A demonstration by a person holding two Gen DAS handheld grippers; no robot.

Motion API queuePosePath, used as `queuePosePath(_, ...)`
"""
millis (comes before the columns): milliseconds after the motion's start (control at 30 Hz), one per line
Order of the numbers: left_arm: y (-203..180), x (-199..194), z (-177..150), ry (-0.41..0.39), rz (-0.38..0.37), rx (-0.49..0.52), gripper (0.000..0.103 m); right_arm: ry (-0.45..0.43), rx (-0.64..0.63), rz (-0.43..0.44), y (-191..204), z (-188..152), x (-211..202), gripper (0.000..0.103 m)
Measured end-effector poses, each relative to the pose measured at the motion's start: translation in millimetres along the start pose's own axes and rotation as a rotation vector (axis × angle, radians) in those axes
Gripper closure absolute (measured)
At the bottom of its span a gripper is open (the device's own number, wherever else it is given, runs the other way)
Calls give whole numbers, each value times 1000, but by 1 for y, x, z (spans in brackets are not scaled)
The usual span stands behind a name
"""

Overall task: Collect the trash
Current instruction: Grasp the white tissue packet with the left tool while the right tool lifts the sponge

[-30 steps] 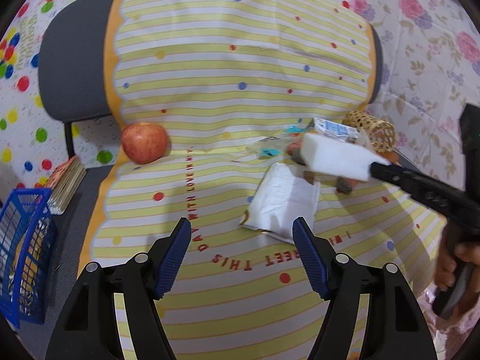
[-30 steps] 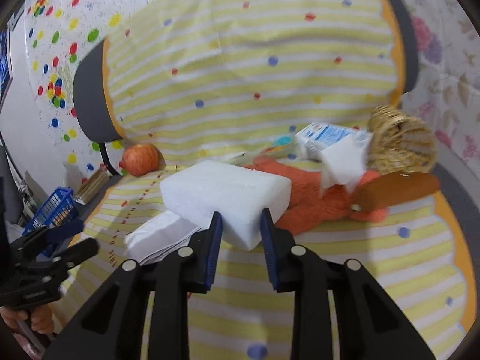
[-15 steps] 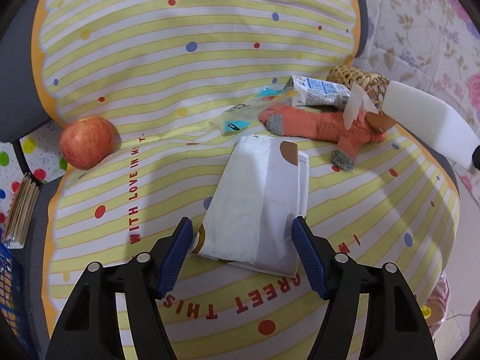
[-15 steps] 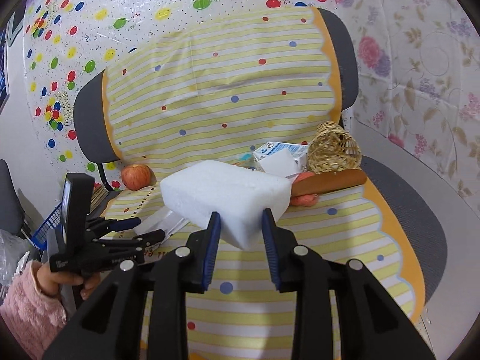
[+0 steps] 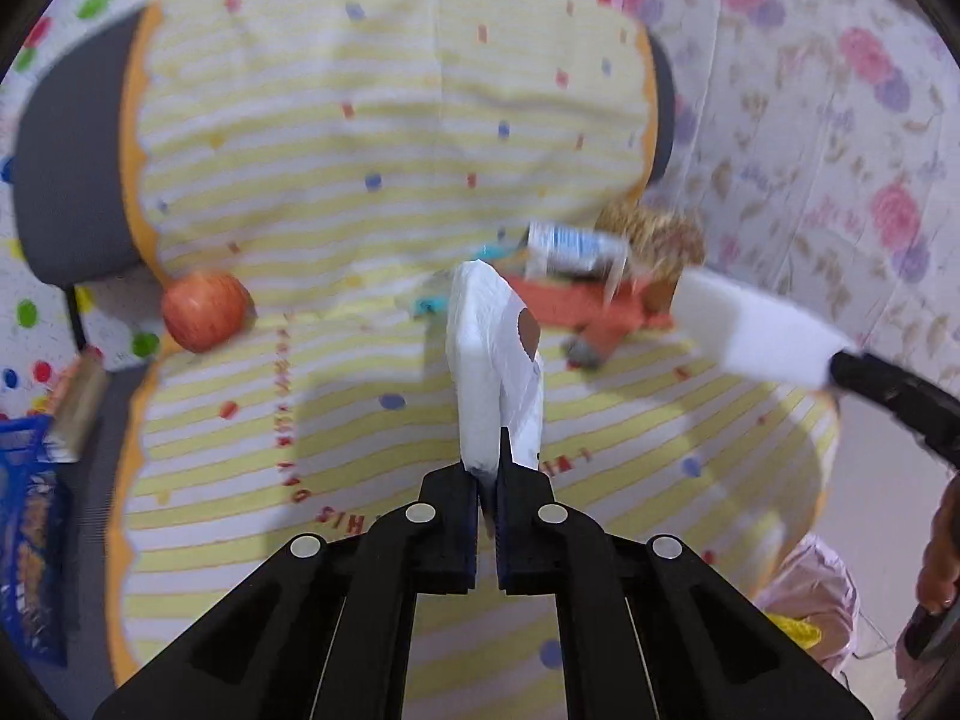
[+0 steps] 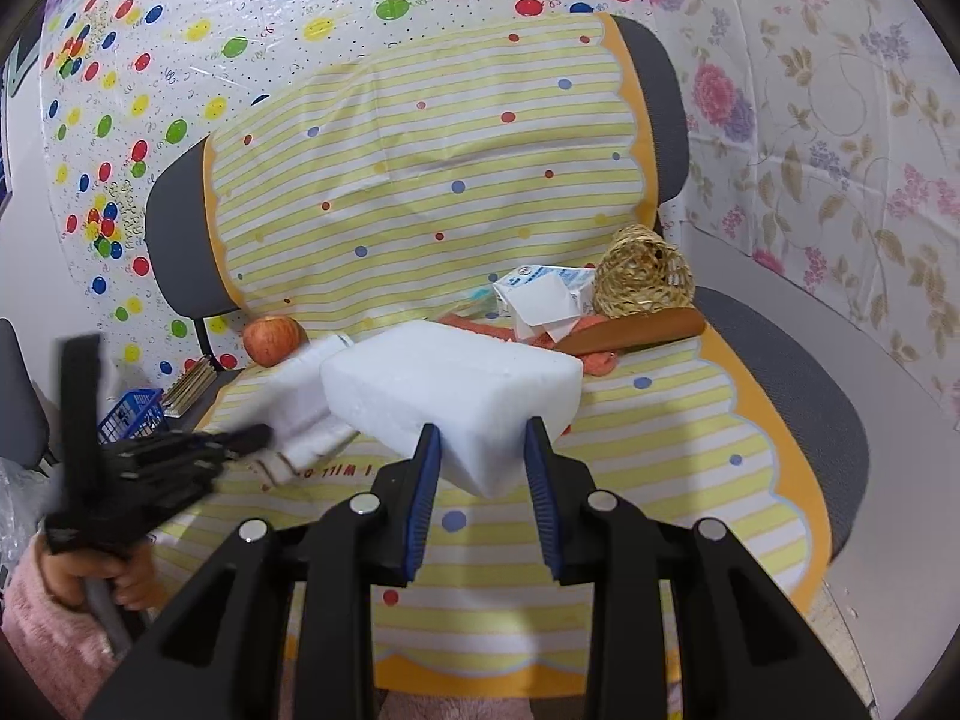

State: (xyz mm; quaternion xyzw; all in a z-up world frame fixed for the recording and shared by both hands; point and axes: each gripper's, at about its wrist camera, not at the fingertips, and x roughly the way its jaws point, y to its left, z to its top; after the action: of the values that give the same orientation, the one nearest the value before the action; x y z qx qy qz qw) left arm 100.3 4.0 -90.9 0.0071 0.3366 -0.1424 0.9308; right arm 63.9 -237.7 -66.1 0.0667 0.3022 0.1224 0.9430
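The left wrist view is blurred, so the carton (image 5: 573,249) and the orange cloth (image 5: 594,312) behind the white paper bag (image 5: 495,360) are hard to make out. The blue basket (image 5: 27,540) is cut off at the left edge. In the right wrist view the foam block (image 6: 456,387) hides most of the orange cloth, and the paper bag (image 6: 306,408) is smeared by motion.

The left gripper (image 5: 489,462) is closed tight on the near edge of the paper bag, which stands up on edge above the striped cover (image 5: 360,120) of the chair. Half a second ago its jaws stood wide and the bag lay flat between them on the seat. The right gripper (image 6: 483,462) holds the foam block with narrow jaws, above the seat, as it did before. The apple (image 6: 270,339) rests at the back of the seat as before.
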Motion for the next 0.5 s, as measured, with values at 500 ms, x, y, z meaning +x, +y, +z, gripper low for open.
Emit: queuePosePath(500,-61,-57,-37,-79,-77,60,98,16,-17,-127,-4,-36,-44,74)
